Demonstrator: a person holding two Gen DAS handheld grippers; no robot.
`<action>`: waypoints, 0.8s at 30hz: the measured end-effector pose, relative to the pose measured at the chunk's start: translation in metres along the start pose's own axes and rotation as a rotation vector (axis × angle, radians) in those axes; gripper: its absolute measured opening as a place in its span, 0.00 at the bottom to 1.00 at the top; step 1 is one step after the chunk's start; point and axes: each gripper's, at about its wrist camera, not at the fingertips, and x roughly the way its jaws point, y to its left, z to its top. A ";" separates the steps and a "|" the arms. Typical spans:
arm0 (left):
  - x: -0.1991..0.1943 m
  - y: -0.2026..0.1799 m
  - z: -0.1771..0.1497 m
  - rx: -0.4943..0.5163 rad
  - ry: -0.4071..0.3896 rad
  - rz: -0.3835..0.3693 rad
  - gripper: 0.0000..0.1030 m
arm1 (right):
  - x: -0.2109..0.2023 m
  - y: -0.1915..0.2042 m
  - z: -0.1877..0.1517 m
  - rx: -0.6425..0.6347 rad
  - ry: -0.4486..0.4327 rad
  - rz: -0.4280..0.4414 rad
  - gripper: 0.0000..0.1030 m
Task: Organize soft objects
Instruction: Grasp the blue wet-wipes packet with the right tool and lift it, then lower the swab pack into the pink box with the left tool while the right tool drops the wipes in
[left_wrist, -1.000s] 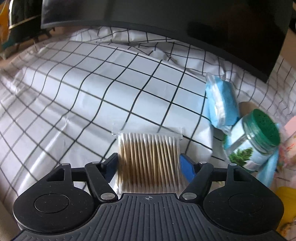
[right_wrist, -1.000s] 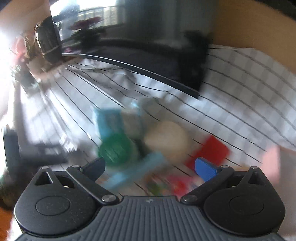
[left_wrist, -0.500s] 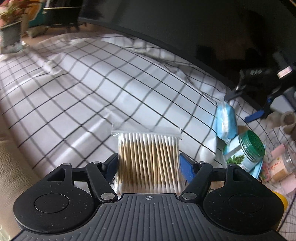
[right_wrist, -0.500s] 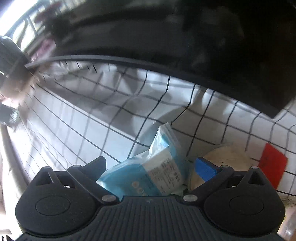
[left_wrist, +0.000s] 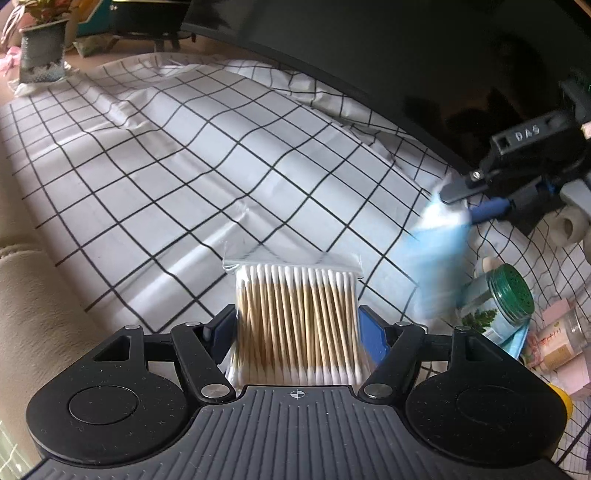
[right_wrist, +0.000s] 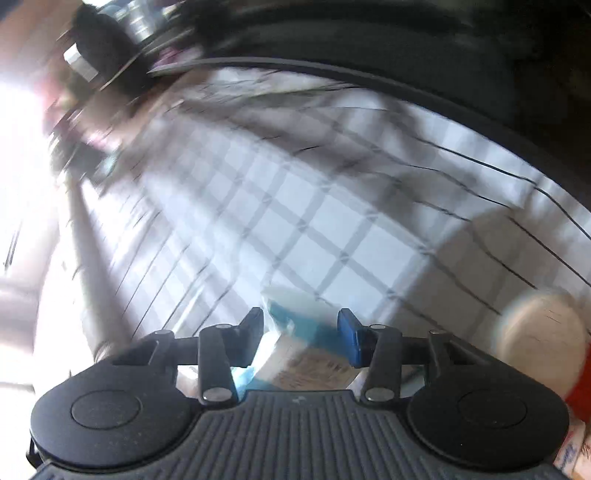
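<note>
Cotton swabs (left_wrist: 298, 321) inside clear bag (left_wrist: 291, 260)

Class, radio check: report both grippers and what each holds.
Left gripper shut on cotton swab pack. Right gripper shut on blue packet, blurred. Green-lidded jar beside, not blocking.

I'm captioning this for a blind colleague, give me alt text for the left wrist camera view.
The left gripper clamps a clear bag of cotton swabs above a black-grid white cloth. At right, the right gripper holds a blurred blue packet over a green-lidded jar.
</note>
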 end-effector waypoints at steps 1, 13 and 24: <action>0.000 -0.001 -0.001 0.002 0.002 0.009 0.72 | 0.002 0.010 -0.003 -0.042 0.001 -0.002 0.46; -0.023 0.006 -0.004 -0.022 -0.071 0.078 0.72 | 0.047 0.051 -0.059 -0.023 -0.031 -0.244 0.80; -0.057 0.020 0.029 -0.018 -0.129 0.188 0.72 | 0.070 0.060 -0.087 -0.063 -0.020 -0.181 0.60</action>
